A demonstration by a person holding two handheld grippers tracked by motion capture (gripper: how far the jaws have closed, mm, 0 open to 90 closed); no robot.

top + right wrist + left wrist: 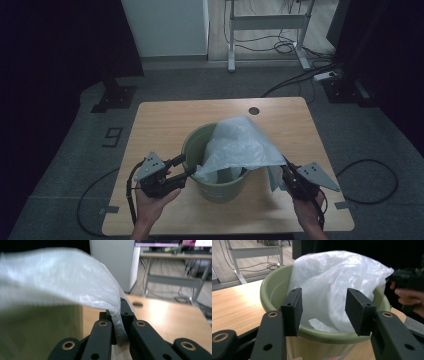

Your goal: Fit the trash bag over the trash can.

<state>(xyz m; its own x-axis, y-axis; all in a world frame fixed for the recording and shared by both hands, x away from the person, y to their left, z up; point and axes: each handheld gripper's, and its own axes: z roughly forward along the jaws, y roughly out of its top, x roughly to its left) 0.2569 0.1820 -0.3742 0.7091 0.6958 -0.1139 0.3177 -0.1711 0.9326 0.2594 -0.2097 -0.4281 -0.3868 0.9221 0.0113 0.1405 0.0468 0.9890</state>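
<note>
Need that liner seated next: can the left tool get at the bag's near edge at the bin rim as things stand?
Probably yes. The left tool stands open at the green bin, the plastic bag between its jaws with nothing in front. The right tool is shut on the bag's far edge.

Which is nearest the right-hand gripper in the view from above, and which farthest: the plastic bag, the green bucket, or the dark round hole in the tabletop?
1. Plastic bag: its edge is pinched in the jaws of the right gripper.
2. Green bucket: just left of that gripper, mid-table.
3. Round hole: near the table's far edge.
</note>
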